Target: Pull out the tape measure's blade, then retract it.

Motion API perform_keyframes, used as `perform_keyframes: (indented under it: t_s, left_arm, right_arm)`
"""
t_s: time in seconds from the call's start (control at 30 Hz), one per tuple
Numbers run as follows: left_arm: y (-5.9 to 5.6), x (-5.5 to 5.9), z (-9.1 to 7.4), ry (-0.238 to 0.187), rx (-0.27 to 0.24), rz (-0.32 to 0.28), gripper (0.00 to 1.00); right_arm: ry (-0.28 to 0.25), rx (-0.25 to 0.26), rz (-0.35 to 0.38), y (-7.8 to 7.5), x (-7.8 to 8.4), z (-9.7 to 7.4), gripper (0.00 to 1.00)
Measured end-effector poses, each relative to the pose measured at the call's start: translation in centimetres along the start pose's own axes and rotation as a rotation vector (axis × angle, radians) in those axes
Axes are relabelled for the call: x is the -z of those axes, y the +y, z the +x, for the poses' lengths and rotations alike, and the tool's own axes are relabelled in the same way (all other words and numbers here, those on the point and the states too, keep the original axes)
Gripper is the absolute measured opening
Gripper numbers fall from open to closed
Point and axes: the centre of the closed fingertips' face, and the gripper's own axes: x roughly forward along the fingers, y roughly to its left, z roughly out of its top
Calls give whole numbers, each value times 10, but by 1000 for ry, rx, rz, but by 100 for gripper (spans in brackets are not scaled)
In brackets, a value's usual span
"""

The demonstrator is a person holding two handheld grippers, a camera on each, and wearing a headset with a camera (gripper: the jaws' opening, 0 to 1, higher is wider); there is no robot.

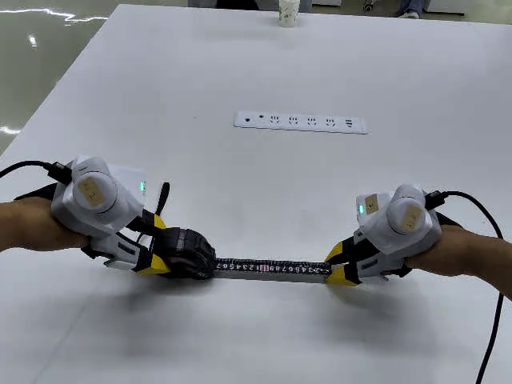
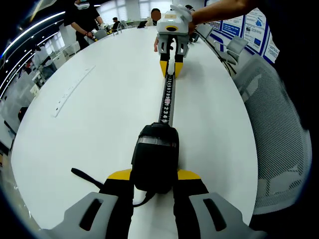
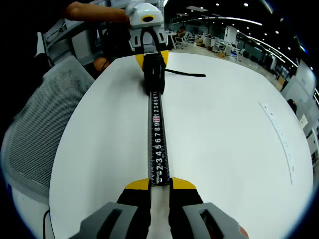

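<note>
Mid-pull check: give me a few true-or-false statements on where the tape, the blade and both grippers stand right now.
1. The left gripper is shut on the tape measure's case. True.
2. The right gripper is shut on the free end of the blade. True.
3. The blade is wound fully into the case. False: it is drawn out, running from the case to the right gripper.
4. The two grippers touch each other. False: they are apart, with the drawn blade between them.
5. The power strip lies beyond the blade, not touching it. True.
</note>
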Motion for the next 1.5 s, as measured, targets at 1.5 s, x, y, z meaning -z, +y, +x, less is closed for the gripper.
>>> perform_keyframes:
  t_s: [1.5]
  left_arm:
    - [1, -2, 3, 18, -8, 12, 26]
  right_arm:
    - [83, 14, 24, 1, 39, -24, 10]
